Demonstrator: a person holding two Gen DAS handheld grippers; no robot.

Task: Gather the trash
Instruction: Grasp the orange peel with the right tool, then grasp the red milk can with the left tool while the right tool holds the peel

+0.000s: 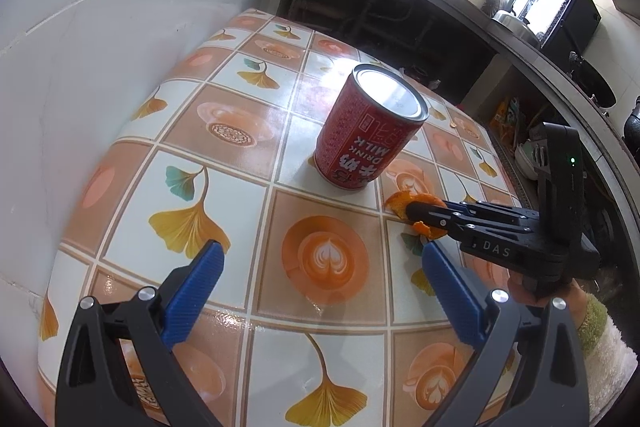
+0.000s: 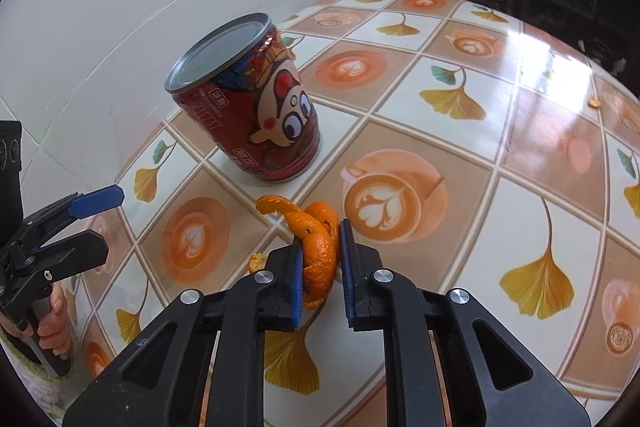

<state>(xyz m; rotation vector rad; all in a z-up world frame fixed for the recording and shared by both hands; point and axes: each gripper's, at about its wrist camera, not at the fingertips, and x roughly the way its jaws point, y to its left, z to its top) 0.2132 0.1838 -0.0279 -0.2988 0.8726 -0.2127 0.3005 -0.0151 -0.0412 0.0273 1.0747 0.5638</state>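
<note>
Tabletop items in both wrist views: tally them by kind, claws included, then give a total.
Red milk drink can, upright: 1
Large curled orange peel, between the right claw pads: 1
Small peel scraps on the tablecloth, one near the claw, one far off: 2
Claws, right and left claw: 2
Total: 6
</note>
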